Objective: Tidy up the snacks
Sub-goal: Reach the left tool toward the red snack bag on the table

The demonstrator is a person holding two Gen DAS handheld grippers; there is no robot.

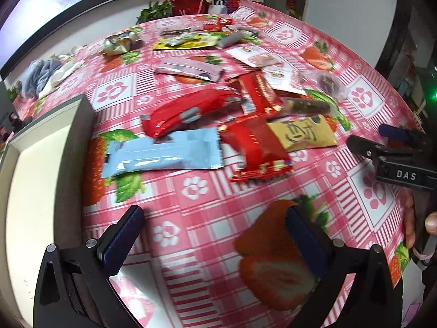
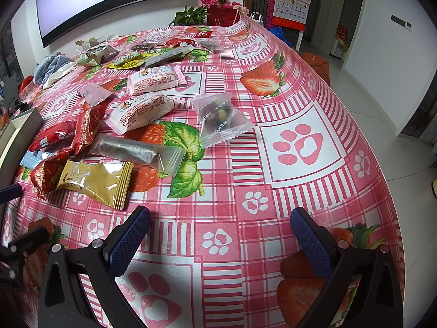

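Note:
Many wrapped snacks lie scattered on the pink strawberry tablecloth (image 1: 207,213). In the left wrist view, a light blue packet (image 1: 164,153) is nearest, with red packets (image 1: 188,112) (image 1: 256,150) and a gold packet (image 1: 303,134) behind it. My left gripper (image 1: 215,235) is open and empty, short of the blue packet. In the right wrist view, the gold packet (image 2: 95,180), a silver-clear bar (image 2: 139,150), a clear nut pouch (image 2: 221,117) and a white-pink packet (image 2: 142,112) lie ahead and to the left. My right gripper (image 2: 221,235) hovers open over bare cloth.
A box (image 1: 41,150) with grey walls and a pale inside stands at the table's left side. More snacks, folded cloth (image 2: 52,65), a flower basket (image 2: 221,13) and a plant sit at the far end. The table edge (image 2: 382,180) curves along the right, above a tiled floor.

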